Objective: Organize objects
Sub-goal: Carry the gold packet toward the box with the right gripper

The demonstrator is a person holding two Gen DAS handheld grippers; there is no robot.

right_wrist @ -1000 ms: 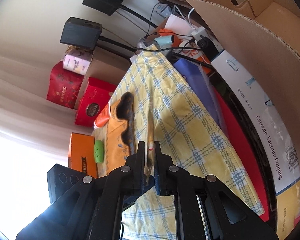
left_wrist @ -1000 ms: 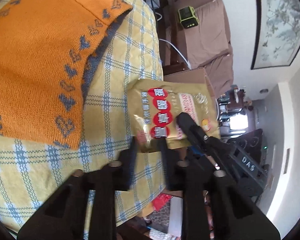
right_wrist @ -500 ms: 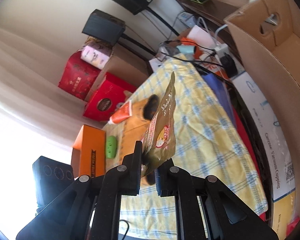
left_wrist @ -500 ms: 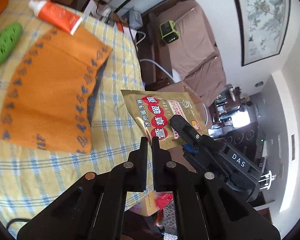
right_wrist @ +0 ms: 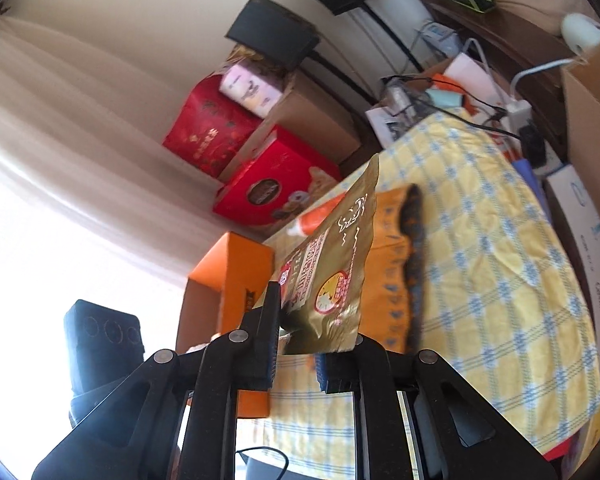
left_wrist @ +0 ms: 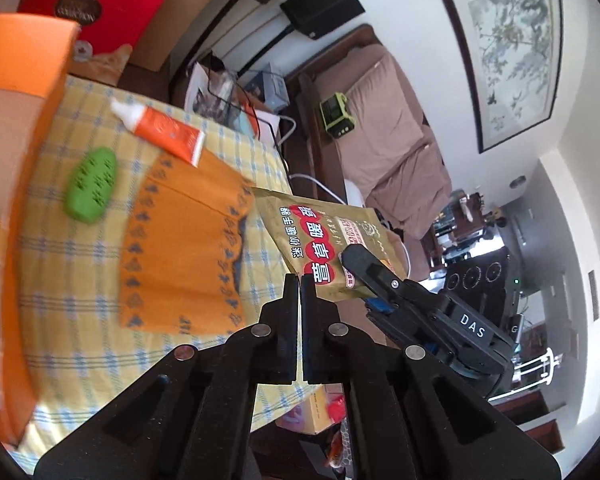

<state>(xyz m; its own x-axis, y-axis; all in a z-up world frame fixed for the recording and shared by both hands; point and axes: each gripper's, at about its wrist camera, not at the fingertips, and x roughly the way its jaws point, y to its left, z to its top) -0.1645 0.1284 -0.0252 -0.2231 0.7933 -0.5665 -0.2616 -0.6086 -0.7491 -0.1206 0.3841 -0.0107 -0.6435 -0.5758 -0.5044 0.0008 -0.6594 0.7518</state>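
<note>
Hanging in the air over the near right part of the table, a flat gold foil pouch [left_wrist: 332,232] with red round labels and printed characters is being held up clear of the cloth. The left gripper [left_wrist: 300,280] is clamping the pouch's near edge, its two black fingers pressed together with only the thin foil between them. The right gripper [right_wrist: 298,344] is standing with its fingers apart; its jaws have just been opening, and the pouch's lower edge is sitting loosely in the gap, leaning against one finger and not pinched. Covering the table is a yellow cloth [left_wrist: 80,248] checked with blue lines, and lying flat on it is an orange knit [left_wrist: 180,240] with a border of small dark hearts. Resting on the knit's far edge is an orange tube [left_wrist: 164,134] with a white cap, and a green oval block [left_wrist: 90,184] with small raised marks is lying just left of the knit. An orange cardboard box [right_wrist: 236,264] is standing open at the table's far left; whatever it is holding is not showing clearly. Beyond the table, two glossy red gift boxes [right_wrist: 276,184] are leaning against plain brown cartons. A large corrugated box [right_wrist: 588,120] is rising at the right, its inside hidden.
</note>
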